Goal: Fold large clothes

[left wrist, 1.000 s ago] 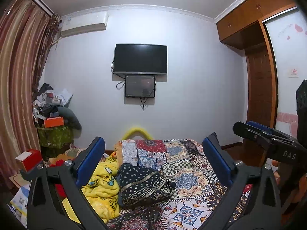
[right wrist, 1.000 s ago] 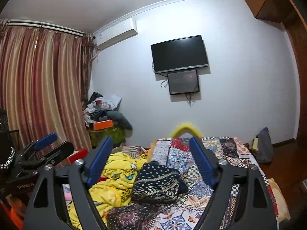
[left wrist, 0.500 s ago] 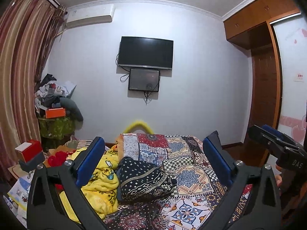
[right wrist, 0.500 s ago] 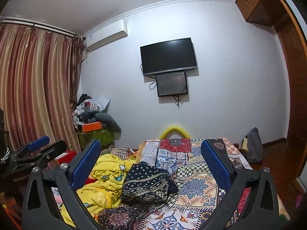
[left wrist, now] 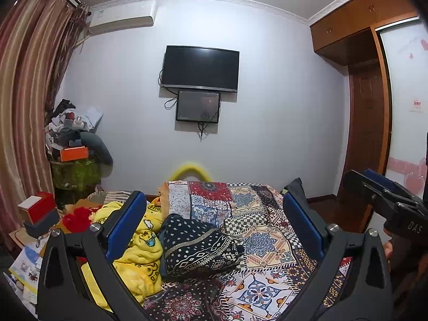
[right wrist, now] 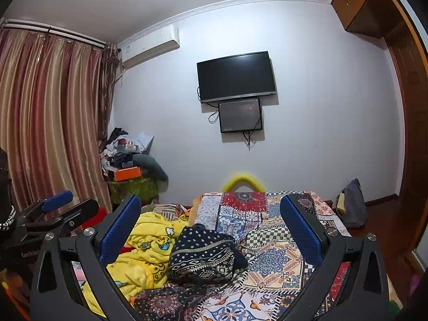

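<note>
Left to right in both views: yellow blanket [left wrist: 139, 251] bunched at lower left, dark garment [left wrist: 198, 246] at lower centre, quilt [left wrist: 256, 238] spreading to the lower right over the bed.

Garment, also seen from the right wrist [right wrist: 206, 251], sits in a compact mound on the quilt, touching the blanket's edge. Can't tell whether that mound is a loose heap or a rough fold; the scene fits either a piece waiting to be spread or one already bundled and set down. So no call on the step. Judgement: neither claw is on cloth, both are up off the bed, so this reads as a hover between grasps. Any further work on it would need a visible edge or corner, and none is clearly exposed; the mound hides its hems.

Left gripper [left wrist: 214, 230]: jaws wide apart, nothing between them, pointed level down the bed with the garment framed in the gap. It also shows at the left edge of the right view [right wrist: 64, 211].

Right gripper [right wrist: 211, 227]: jaws equally wide, empty, same heading, held slightly higher and to the right. It shows at the right edge of the left view [left wrist: 385, 200], just beside the left one, not touching.
</note>
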The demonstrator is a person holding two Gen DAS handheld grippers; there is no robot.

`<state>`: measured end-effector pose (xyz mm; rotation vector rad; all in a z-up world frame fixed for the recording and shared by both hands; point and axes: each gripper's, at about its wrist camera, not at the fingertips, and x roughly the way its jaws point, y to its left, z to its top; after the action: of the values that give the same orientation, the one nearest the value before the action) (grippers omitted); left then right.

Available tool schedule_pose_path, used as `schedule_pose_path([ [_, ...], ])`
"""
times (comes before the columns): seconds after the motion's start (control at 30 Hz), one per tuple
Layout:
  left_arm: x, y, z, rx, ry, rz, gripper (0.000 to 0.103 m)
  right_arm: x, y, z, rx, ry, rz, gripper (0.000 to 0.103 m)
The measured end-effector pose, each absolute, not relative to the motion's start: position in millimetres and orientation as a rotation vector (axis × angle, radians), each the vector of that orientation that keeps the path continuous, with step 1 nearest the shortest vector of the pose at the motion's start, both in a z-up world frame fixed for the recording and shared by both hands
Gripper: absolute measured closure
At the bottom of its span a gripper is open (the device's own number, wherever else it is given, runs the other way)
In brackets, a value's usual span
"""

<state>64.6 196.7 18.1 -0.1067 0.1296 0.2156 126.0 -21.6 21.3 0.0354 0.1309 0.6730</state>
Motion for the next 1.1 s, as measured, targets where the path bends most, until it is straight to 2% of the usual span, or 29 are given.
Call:
schedule_pose_path([
  [1.1, 68.7, 187.4, 18.0, -0.078, 0.126, 0.236, 0.000, 124.9, -24.3, 26.3, 0.065, 0.140, 0.666, 0.000],
])
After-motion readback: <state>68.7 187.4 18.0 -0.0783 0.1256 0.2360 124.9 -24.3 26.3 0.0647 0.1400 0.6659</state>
